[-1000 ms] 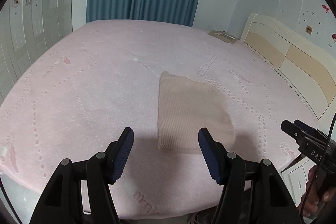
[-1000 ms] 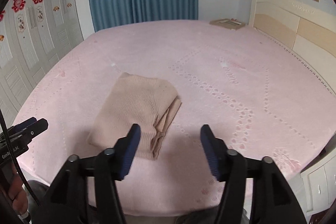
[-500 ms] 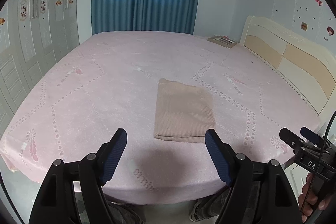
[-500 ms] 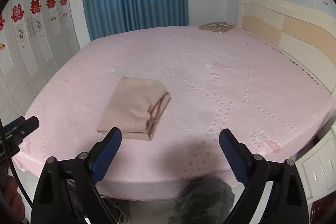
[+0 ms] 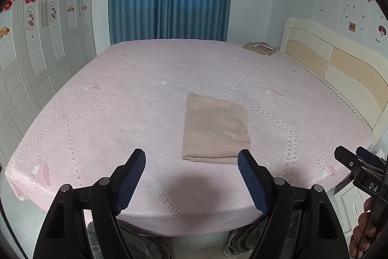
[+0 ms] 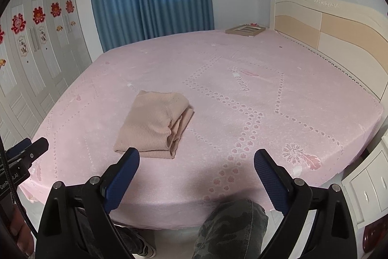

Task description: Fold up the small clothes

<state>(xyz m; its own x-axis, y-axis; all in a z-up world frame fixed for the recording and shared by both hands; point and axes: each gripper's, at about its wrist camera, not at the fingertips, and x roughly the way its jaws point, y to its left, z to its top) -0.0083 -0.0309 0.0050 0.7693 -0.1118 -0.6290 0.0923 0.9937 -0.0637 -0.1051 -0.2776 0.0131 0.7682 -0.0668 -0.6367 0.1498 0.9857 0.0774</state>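
Note:
A beige knitted garment (image 5: 214, 130) lies folded into a neat rectangle on the pink bed cover (image 5: 109, 113), near the front edge. From the right wrist view the garment (image 6: 152, 125) shows its stacked layers along its right side. My left gripper (image 5: 191, 157) is open and empty, hovering over the bed's front edge short of the garment. My right gripper (image 6: 197, 154) is held wide open with nothing between its fingers, to the right of the garment. Each gripper also shows at the edge of the other's view, the right gripper (image 5: 356, 162) and the left gripper (image 6: 26, 149).
A flat picture frame (image 6: 245, 30) lies at the bed's far corner by the cream headboard (image 5: 339, 69). White wardrobe doors (image 5: 36, 60) line the left wall. A white nightstand (image 6: 368, 176) stands at the right. The person's camouflage trouser leg (image 6: 228, 229) is at the bed's edge.
Both grippers have drawn back from the garment and risen, so more of the bed shows. Their jaws have spread wider, the right one most. The folded garment stays put.

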